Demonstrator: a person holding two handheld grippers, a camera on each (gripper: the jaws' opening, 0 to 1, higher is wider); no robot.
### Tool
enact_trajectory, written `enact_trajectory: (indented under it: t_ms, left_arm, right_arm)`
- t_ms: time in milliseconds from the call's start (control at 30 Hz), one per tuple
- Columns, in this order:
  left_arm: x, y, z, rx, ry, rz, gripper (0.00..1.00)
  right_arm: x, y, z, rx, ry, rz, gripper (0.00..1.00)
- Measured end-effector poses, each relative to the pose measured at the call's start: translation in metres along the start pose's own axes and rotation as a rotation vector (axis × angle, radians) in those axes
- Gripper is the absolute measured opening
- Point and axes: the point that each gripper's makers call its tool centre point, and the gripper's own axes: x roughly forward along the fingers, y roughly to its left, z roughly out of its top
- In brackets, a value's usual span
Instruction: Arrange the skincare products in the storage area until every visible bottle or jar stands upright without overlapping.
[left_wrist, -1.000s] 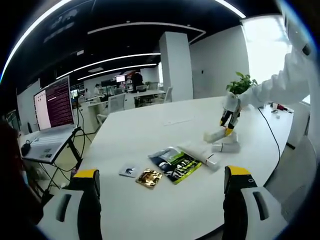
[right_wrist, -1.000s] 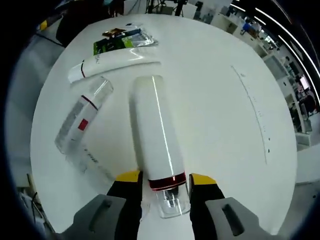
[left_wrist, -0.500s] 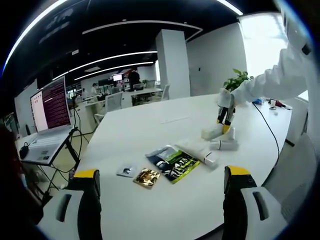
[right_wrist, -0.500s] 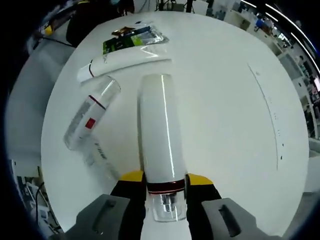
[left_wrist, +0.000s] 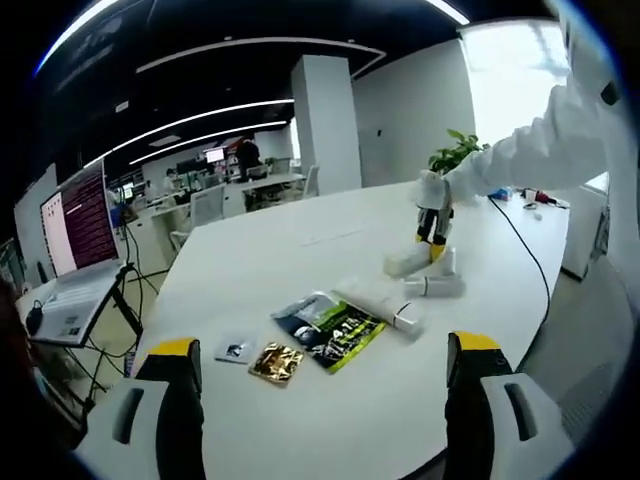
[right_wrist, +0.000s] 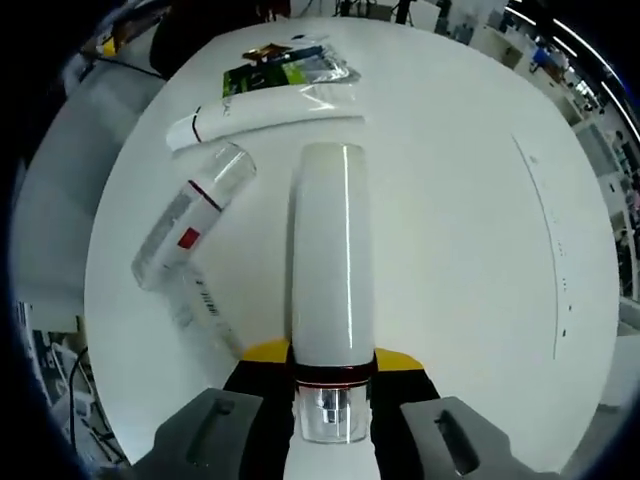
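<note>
My right gripper (right_wrist: 332, 360) is shut on a tall white bottle (right_wrist: 331, 260) near its clear-capped end, and the bottle points away along the jaws, low over the white table (right_wrist: 450, 200). Left of it a clear bottle with a red label (right_wrist: 190, 215) lies on its side. Beyond that lie a white tube (right_wrist: 270, 110) and a green packet (right_wrist: 285, 65). In the left gripper view the right gripper (left_wrist: 432, 232) holds the white bottle (left_wrist: 408, 263) beside the clear bottle (left_wrist: 432, 287) and the tube (left_wrist: 380, 305). My left gripper (left_wrist: 325, 400) stands open near the table's front edge.
A green packet (left_wrist: 330, 330), a gold sachet (left_wrist: 275, 362) and a small white sachet (left_wrist: 235, 350) lie in front of the left gripper. A laptop (left_wrist: 70, 270) stands off the table's left. A plant (left_wrist: 455, 155) and a black cable (left_wrist: 515, 245) sit at the far right.
The right gripper has kept its hold, and the white bottle now lies straighter along the jaws. The left gripper view has drifted slightly; its jaws stay open.
</note>
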Motion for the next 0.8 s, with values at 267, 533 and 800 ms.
enact_trajectory:
  t_ms: [267, 533, 800]
  left_arm:
    - [0.005, -0.009, 0.005, 0.024, -0.019, -0.051, 0.95]
    - [0.009, -0.013, 0.007, 0.123, 0.002, -0.116, 0.94]
    - [0.028, -0.022, 0.016, 0.291, 0.024, -0.189, 0.93]
  right_arm:
    - [-0.003, 0.006, 0.004, -0.086, 0.063, -0.136, 0.2]
    - [-0.012, -0.017, -0.001, -0.183, 0.079, -0.333, 0.2]
    - [-0.026, -0.014, 0.005, -0.261, 0.102, -0.543, 0.19]
